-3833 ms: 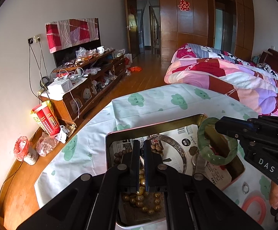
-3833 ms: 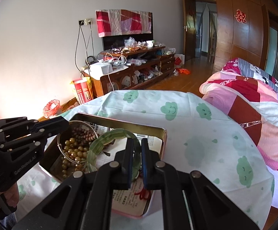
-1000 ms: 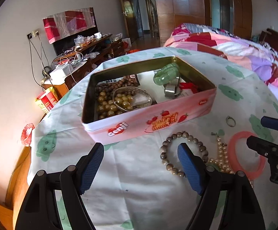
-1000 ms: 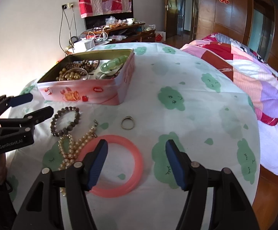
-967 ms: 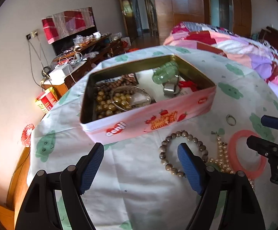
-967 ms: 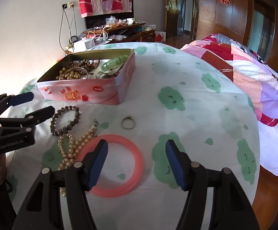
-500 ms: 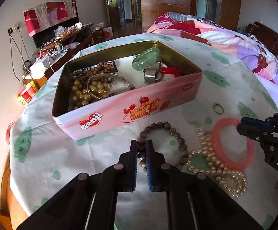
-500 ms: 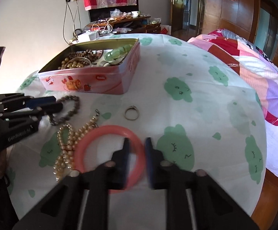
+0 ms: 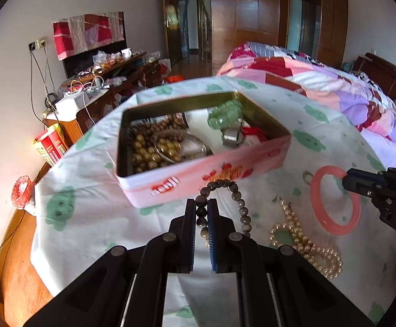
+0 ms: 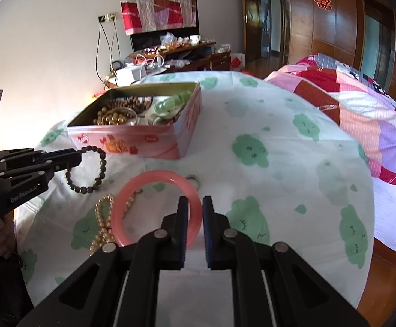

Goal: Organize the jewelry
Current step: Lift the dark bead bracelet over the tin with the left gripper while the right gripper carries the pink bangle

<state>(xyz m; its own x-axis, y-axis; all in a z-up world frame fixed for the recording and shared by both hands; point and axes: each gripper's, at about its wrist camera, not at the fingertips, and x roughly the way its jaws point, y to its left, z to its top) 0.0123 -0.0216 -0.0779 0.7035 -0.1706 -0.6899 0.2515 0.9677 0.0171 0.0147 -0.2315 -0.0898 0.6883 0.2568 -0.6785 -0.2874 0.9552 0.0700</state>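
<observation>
Gripping both pieces: left gripper [image 9: 201, 215] fingers narrow, clamped on the dark bead bracelet [image 9: 232, 190], which hangs just off the table [image 10: 293, 163]; right gripper [image 10: 194, 212] fingers narrow on the near rim of the pink bangle [image 10: 149, 179]. Pink tin [image 9: 252, 160] lies straight ahead of both, left one nearer. Left on the cloth: one pearl necklace [image 9: 301, 239], one ring [image 10: 193, 177]. One tin, two grippers.
</observation>
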